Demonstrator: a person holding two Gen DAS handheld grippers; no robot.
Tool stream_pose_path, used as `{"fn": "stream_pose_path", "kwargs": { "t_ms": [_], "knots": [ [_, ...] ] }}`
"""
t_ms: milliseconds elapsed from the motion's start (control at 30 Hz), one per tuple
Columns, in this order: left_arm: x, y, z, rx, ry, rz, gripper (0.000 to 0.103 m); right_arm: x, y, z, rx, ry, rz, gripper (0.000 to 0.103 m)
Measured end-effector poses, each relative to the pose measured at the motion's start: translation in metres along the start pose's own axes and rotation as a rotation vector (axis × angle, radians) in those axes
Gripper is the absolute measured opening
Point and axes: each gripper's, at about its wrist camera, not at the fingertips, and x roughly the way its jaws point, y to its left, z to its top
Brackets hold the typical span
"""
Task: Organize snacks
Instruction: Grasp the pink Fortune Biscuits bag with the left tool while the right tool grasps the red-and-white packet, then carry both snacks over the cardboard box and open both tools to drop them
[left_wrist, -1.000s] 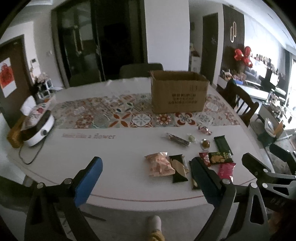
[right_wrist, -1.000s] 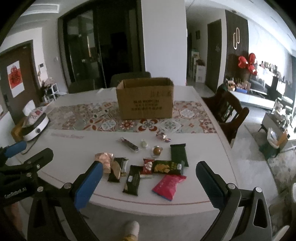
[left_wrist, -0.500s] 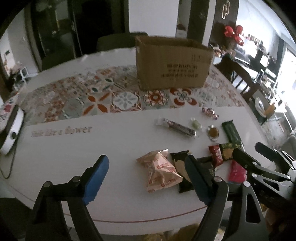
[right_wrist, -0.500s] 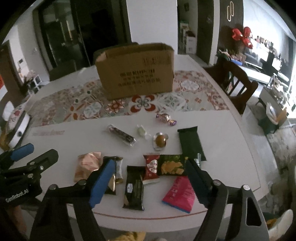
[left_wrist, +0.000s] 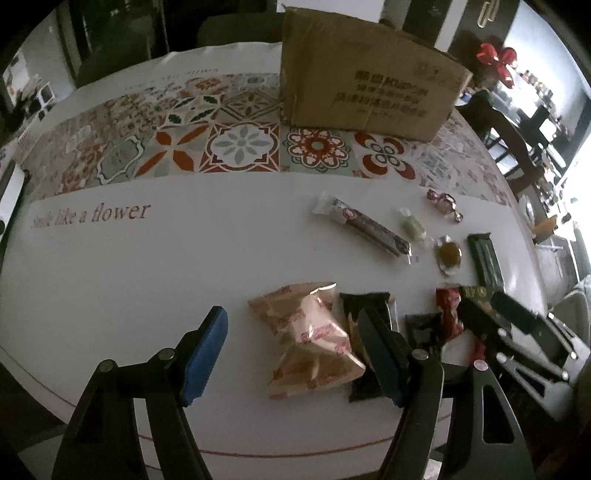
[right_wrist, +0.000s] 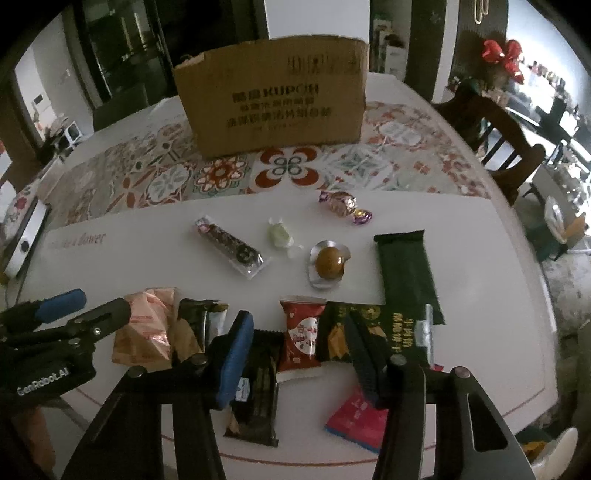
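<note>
Tablecloth (left_wrist: 155, 258) read "Smile like a flower"; far cardboard box (right_wrist: 273, 96) bore "KUPOH"; left gripper (left_wrist: 295, 354) and right gripper (right_wrist: 299, 358) spread, empty, above snacks (right_wrist: 299, 339).

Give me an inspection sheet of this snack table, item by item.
Surface: white round table with a patterned tile runner.
Job's things: open cardboard box on the runner; wrapped snacks loose in front, including a pink bag, green bar, red pouch, purple candy.
Clutter: white appliance at the table's left edge.
Grippers: left gripper and right gripper open, empty, just above the near snacks.
Cables: nothing seen.
Surroundings: wooden chair, red bow, dark doors.
</note>
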Motion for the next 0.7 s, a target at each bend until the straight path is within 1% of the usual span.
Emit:
{"fn": "stream_pose_path", "kwargs": {
  "t_ms": [33,100,167,300,333,367,400,500,533,567,600,667,700],
  "knots": [
    [0.002,0.0,0.002,-0.011,0.003,0.0,0.072,0.003,0.0,0.0,0.0,0.005,0.004,0.052],
    [0.008,-0.001,0.002,-0.025,0.018,0.001,0.072,0.009,-0.001,0.001,0.0,0.021,0.017,0.047],
    [0.014,-0.002,0.002,-0.027,0.036,0.004,0.071,0.015,-0.002,0.001,0.005,0.037,0.026,0.047],
    [0.028,-0.003,0.002,-0.035,0.091,0.001,0.063,0.022,-0.005,-0.001,0.014,0.063,0.034,0.046],
    [0.03,-0.003,0.003,-0.038,0.096,0.002,0.061,0.023,-0.006,-0.001,0.013,0.063,0.032,0.045],
    [0.031,-0.003,0.003,-0.041,0.102,0.001,0.06,0.024,-0.005,-0.001,0.009,0.063,0.03,0.041],
    [0.033,-0.003,0.003,-0.043,0.105,0.0,0.058,0.026,-0.005,-0.001,0.007,0.068,0.028,0.04],
    [0.036,-0.002,0.002,-0.047,0.123,-0.007,0.052,0.032,-0.006,-0.002,0.015,0.089,0.032,0.04],
    [0.038,-0.002,0.002,-0.049,0.128,-0.009,0.048,0.033,-0.006,-0.002,0.02,0.095,0.035,0.04],
    [0.039,-0.002,0.001,-0.049,0.133,-0.013,0.045,0.035,-0.007,-0.002,0.021,0.094,0.035,0.038],
    [0.039,-0.002,0.001,-0.049,0.136,-0.015,0.044,0.036,-0.007,-0.001,0.02,0.096,0.033,0.032],
    [0.039,-0.001,0.001,-0.046,0.128,-0.018,0.042,0.039,-0.007,-0.002,0.017,0.107,0.036,0.026],
    [0.039,-0.001,0.001,-0.041,0.126,-0.018,0.041,0.042,-0.008,-0.002,0.023,0.117,0.036,0.024]
  ]
}}
